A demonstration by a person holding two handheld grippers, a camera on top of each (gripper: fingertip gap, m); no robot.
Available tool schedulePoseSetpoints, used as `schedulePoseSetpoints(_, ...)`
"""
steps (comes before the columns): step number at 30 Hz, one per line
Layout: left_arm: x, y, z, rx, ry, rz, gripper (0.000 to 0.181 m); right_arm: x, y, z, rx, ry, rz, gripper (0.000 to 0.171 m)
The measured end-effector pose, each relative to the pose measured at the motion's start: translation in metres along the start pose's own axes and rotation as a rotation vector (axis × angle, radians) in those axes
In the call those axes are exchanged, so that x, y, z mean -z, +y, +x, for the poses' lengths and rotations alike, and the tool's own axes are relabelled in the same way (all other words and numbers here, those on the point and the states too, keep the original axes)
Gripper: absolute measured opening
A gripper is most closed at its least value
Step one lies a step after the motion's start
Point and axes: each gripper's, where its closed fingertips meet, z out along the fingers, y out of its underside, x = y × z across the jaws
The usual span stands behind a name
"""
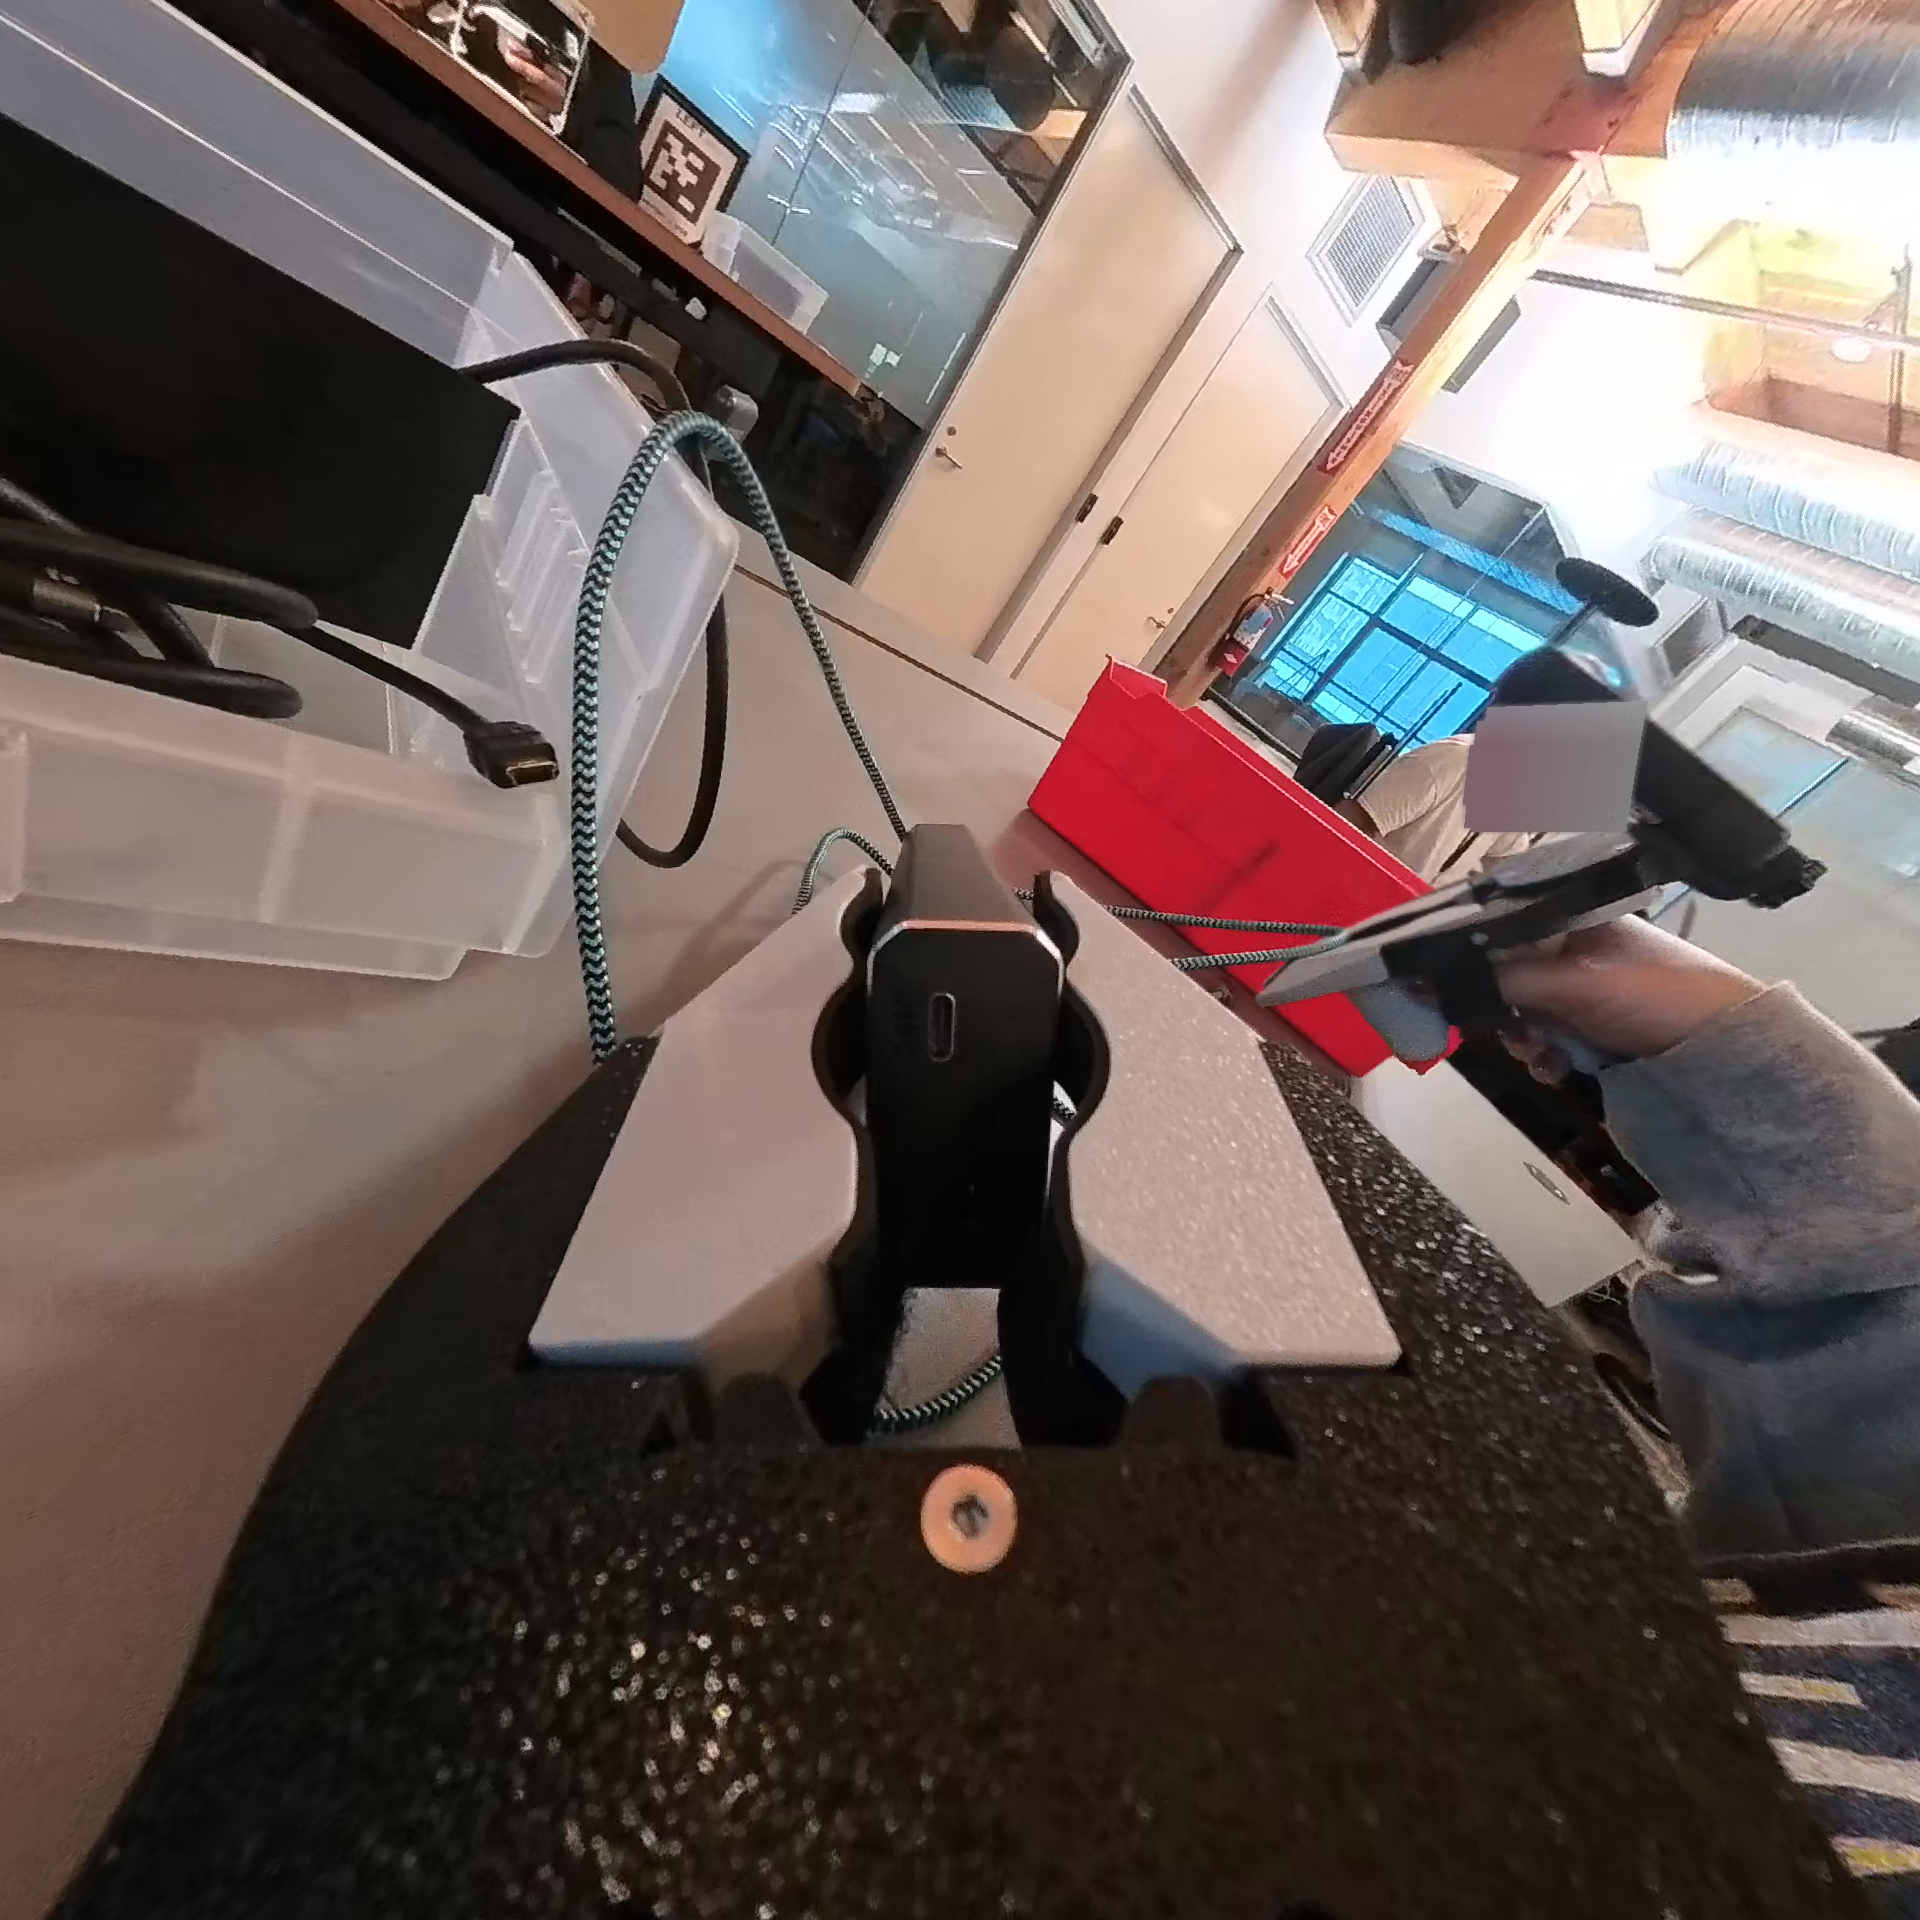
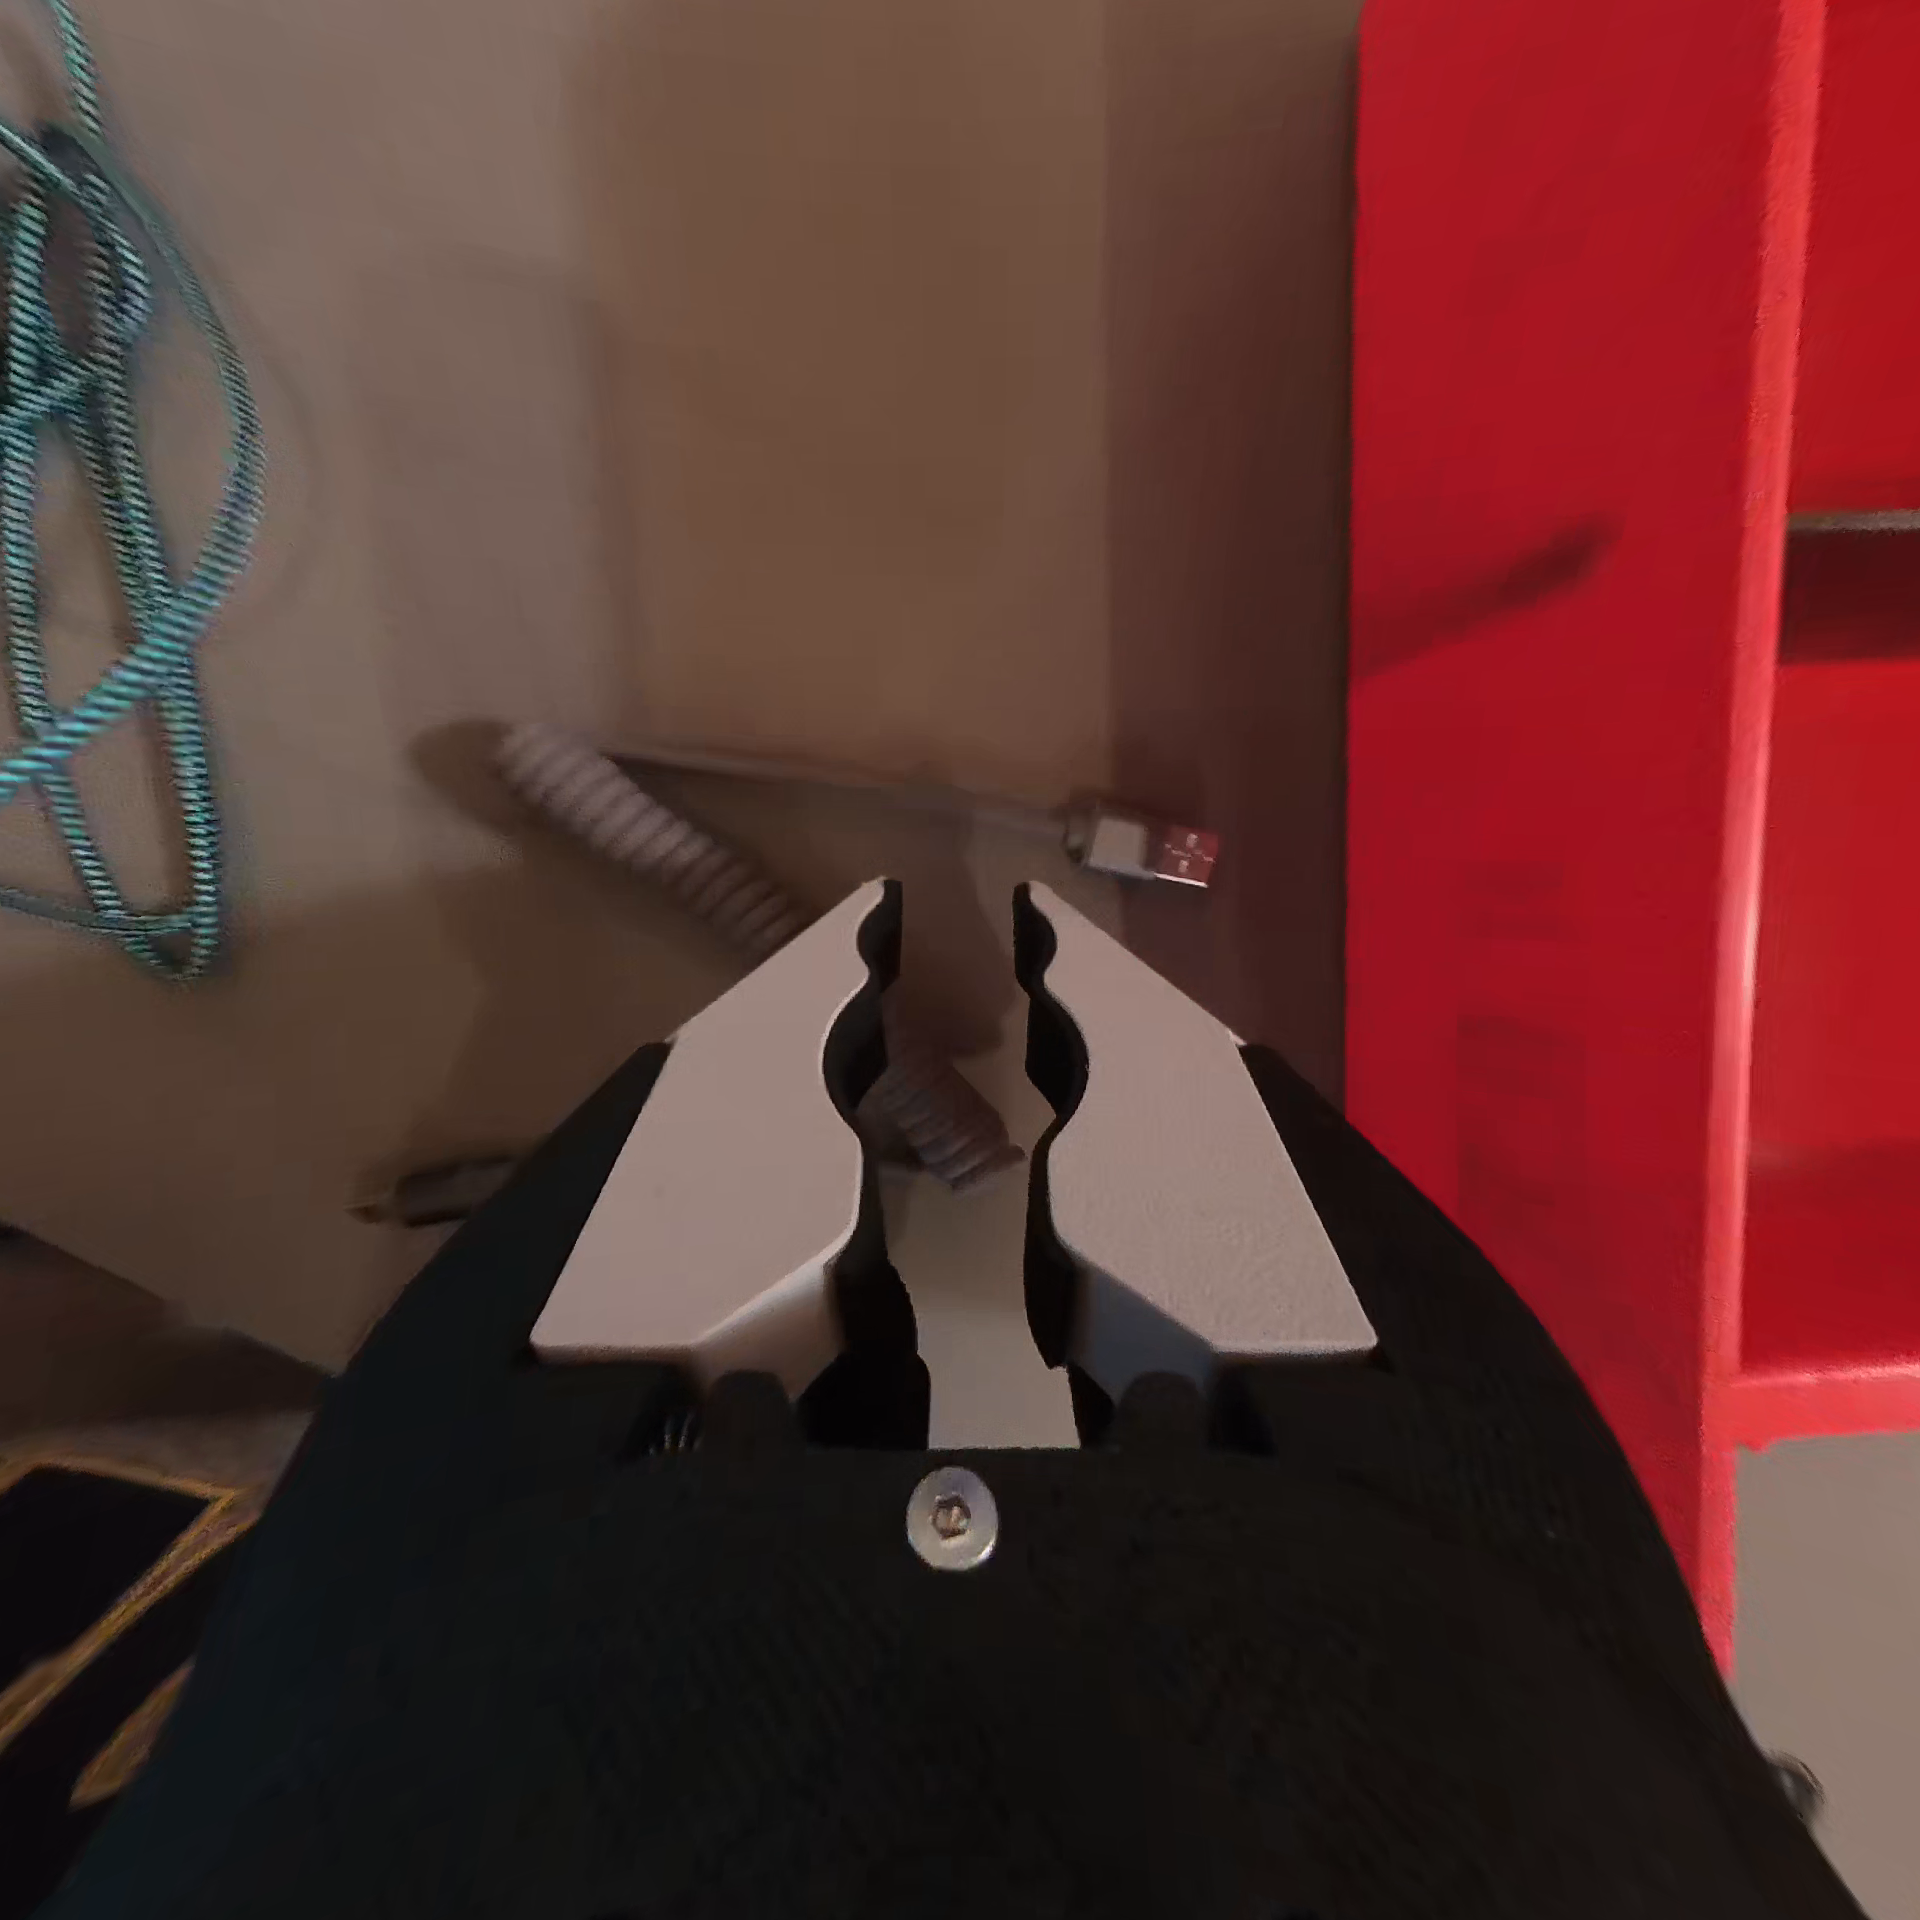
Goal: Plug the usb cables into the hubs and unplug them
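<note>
Black and slim, the hub (image 1: 961, 1029) is seen pinched between the fingers of the left hand-held gripper (image 1: 961, 894), lifted clear of the desk (image 1: 208, 1143) with its end port facing the camera. A teal braided cable (image 1: 597, 665) is draped past it from the clear plastic box (image 1: 312, 831), and a black cable with a gold plug (image 1: 514, 753) hangs over that box's edge.

Over on the other side, the right hand-held gripper (image 2: 956, 894) is held spread and empty, pointed down at the desk. A grey cable (image 2: 623, 816) is caught just ahead of its tips, coiled in part, and its silver USB plug (image 2: 1153, 852) lies close beside the red bin (image 2: 1558, 623).

The step in hand looks to be the pickup of that plug. It would best be gripped on the metal-and-plastic body, squarely and not on the cord, so it can be lined up straight with a port. The bin wall is close; room for the outer finger is tight.
</note>
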Motion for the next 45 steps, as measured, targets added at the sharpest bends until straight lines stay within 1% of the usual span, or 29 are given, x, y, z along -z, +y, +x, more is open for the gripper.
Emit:
schedulePoseSetpoints(2, 0.000, 0.000, 0.000, 0.005, 0.005, -0.002, 0.027, -0.006, 0.006, 0.005, 0.006, 0.026, -0.038, 0.017)
schedulePoseSetpoints(5, 0.000, 0.001, 0.001, 0.002, 0.007, -0.003, 0.027, -0.016, 0.011, 0.004, 0.017, 0.011, -0.082, 0.017)
schedulePoseSetpoints(9, 0.000, 0.001, 0.001, 0.001, 0.010, -0.004, 0.027, -0.027, 0.001, 0.003, 0.032, -0.004, -0.072, 0.014)
schedulePoseSetpoints(13, 0.000, 0.001, 0.001, 0.001, 0.011, -0.004, 0.027, -0.036, -0.017, -0.001, 0.061, -0.039, -0.031, 0.014)
schedulePoseSetpoints(16, 0.000, 0.001, 0.001, 0.005, 0.012, -0.004, 0.027, -0.045, -0.035, -0.014, 0.128, -0.115, 0.023, 0.013)
schedulePoseSetpoints(19, 0.000, 0.001, 0.001, 0.007, 0.013, -0.004, 0.027, -0.049, -0.050, -0.046, 0.269, -0.280, 0.092, 0.014)
schedulePoseSetpoints(21, 0.000, 0.001, 0.001, 0.008, 0.014, -0.005, 0.027, -0.045, -0.059, -0.056, 0.297, -0.310, 0.139, 0.014)
schedulePoseSetpoints(23, 0.000, 0.001, 0.001, 0.006, 0.015, -0.005, 0.027, -0.037, -0.073, -0.056, 0.236, -0.300, 0.217, 0.016)
schedulePoseSetpoints(25, 0.000, 0.001, 0.001, 0.005, 0.015, -0.005, 0.027, -0.034, -0.084, -0.053, 0.161, -0.295, 0.269, 0.021)
schedulePoseSetpoints(28, 0.000, 0.001, 0.001, 0.008, 0.016, -0.005, 0.027, -0.041, -0.092, -0.047, 0.091, -0.256, 0.275, 0.029)
schedulePoseSetpoints(30, 0.000, 0.002, 0.001, 0.009, 0.018, -0.006, 0.027, -0.046, -0.097, -0.038, 0.052, -0.183, 0.262, 0.030)
schedulePoseSetpoints(31, 0.000, 0.002, 0.001, 0.008, 0.018, -0.006, 0.027, -0.049, -0.097, -0.033, 0.036, -0.144, 0.243, 0.030)
schedulePoseSetpoints(34, 0.000, 0.002, 0.001, 0.008, 0.020, -0.006, 0.027, -0.044, -0.094, -0.031, 0.026, -0.102, 0.212, 0.030)
schedulePoseSetpoints(40, 0.000, 0.002, 0.001, 0.021, 0.023, -0.007, 0.027, -0.011, -0.080, -0.007, 0.016, 0.049, 0.259, 0.028)
schedulePoseSetpoints(42, 0.000, 0.002, 0.001, 0.028, 0.026, -0.009, 0.027, -0.003, -0.070, -0.007, 0.063, 0.041, 0.240, 0.029)
schedulePoseSetpoints(43, 0.000, 0.002, 0.000, 0.033, 0.028, -0.011, 0.027, 0.000, -0.064, -0.010, 0.127, 0.026, 0.223, 0.029)
schedulePoseSetpoints(45, 0.000, 0.002, 0.000, 0.042, 0.031, -0.012, 0.027, 0.007, -0.051, -0.012, 0.294, 0.054, 0.176, 0.028)
